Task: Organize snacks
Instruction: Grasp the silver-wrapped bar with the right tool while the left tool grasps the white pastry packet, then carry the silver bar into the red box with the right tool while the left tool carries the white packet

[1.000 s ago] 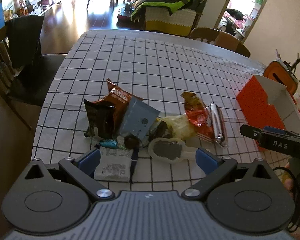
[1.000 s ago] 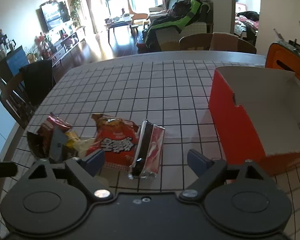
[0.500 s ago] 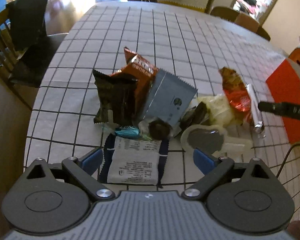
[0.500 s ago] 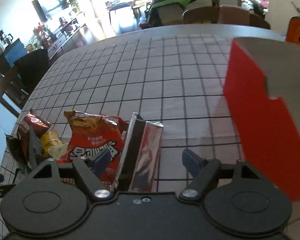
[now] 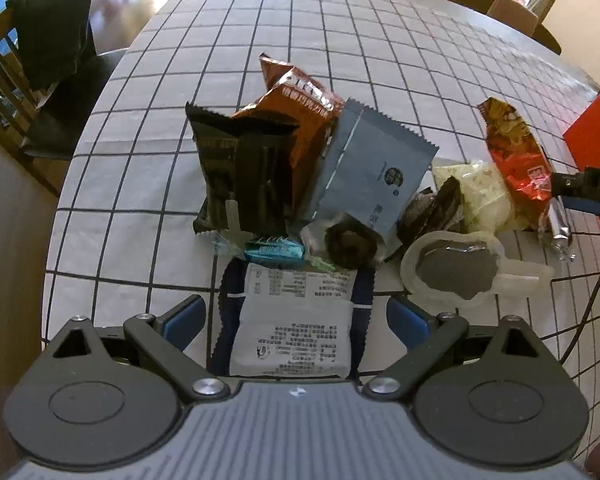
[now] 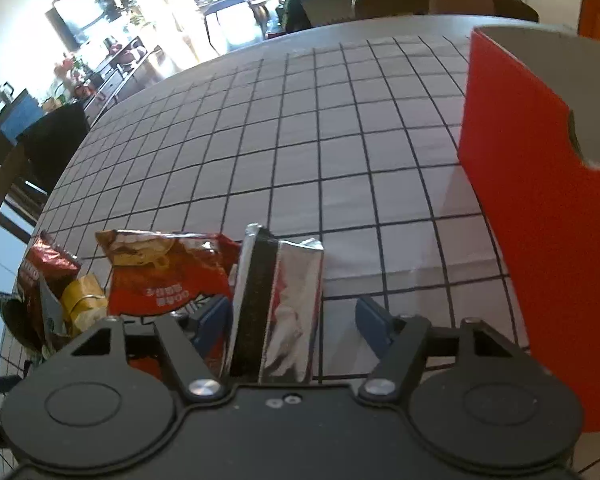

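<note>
Fingers of right gripper [image 6: 294,322] closing around silver packet [image 6: 284,304], pads not yet pressing; red chip bag [image 6: 168,272] touching at 9 o'clock, liable to snag. Left gripper [image 5: 296,316] wide, astride white packet [image 5: 292,332] on table [image 5: 260,32]. Risk: pile disturbed at 12 o'clock. Red box [image 6: 540,200] at 2 o'clock.

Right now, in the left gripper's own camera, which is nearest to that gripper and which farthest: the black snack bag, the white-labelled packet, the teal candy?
1. White-labelled packet, between its open fingers.
2. Teal candy, just beyond.
3. Black snack bag, farther back, left.
</note>
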Tool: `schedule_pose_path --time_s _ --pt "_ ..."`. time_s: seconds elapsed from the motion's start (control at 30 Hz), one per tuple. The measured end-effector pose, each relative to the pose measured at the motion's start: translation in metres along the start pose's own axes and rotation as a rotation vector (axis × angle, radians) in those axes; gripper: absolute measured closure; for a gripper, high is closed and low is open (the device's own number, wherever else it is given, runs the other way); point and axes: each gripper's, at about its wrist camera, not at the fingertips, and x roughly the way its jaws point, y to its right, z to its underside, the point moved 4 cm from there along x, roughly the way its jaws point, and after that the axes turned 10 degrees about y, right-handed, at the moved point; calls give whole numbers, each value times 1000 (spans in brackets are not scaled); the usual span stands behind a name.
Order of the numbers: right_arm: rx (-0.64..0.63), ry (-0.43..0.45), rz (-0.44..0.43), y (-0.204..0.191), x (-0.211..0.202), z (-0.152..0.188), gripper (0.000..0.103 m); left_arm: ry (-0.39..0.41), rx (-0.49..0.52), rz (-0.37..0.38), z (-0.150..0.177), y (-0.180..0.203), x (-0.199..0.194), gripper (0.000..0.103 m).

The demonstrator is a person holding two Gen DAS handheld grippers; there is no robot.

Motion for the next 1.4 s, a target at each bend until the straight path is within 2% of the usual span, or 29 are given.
schedule_pose_path --time_s 0.13,0.2,0.4,0.5,0.57,0.83,1.07,1.4 --pt "-12 9 19 2 -3 3 40 7 4 -8 1 -2 1 6" --pt "-21 16 29 1 -4 4 47 14 16 -14 0 -2 2 6" --pt "-79 36 51 -3 -5 11 62 35 80 -40 0 6 -1 18" --pt "-102 44 50 -4 -7 12 62 49 92 -49 1 9 -2 26" --pt "-106 48 53 -3 -8 12 62 63 104 -46 1 12 -4 38" --pt "-111 57 85 -6 -21 20 62 72 40 -31 6 3 -15 42" --pt "-69 71 102 -3 -53 34 62 75 5 3 18 -2 -32 42" --pt "-44 149 105 -20 -108 40 62 159 80 55 25 10 -84 42"
